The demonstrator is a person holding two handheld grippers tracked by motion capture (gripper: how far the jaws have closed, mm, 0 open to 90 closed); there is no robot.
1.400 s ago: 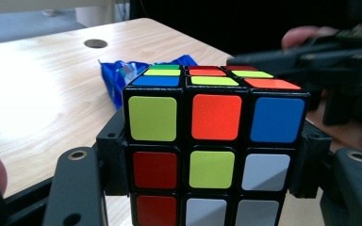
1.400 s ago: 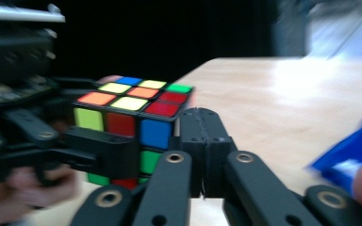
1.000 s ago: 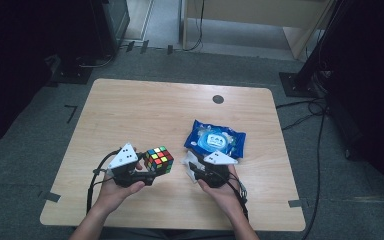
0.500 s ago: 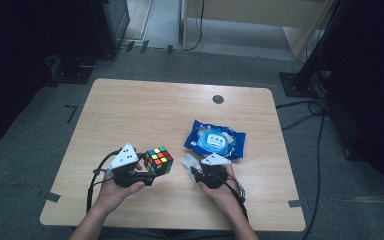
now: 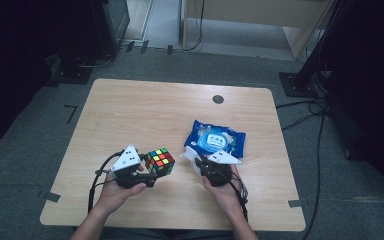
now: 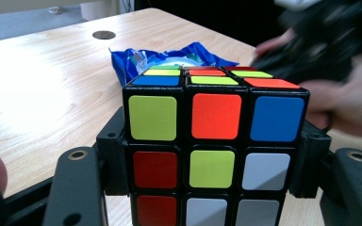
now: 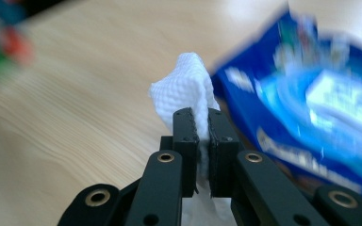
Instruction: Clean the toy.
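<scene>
The left gripper is clamped on the cube, which sits between its jaws at the near left of the table; the right gripper pinches a white wipe tight, just near of the blue pack; cube and wipe lie near each other, apart.

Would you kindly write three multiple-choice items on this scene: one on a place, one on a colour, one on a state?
1. Where is the blue pack?
A. Right of the cube
B. Left of it
C. Under it

2. What colour is the cube's centre sticker facing the left tool?
A. Blue
B. Yellow-green
C. White

3. What does the right tool do?
A. Stands open
B. Pinches a white wipe
C. Grips the cube

Key: 1 A, by the high view; 2 B, by the left gripper view; 3 B, jaws shut on it.
</scene>
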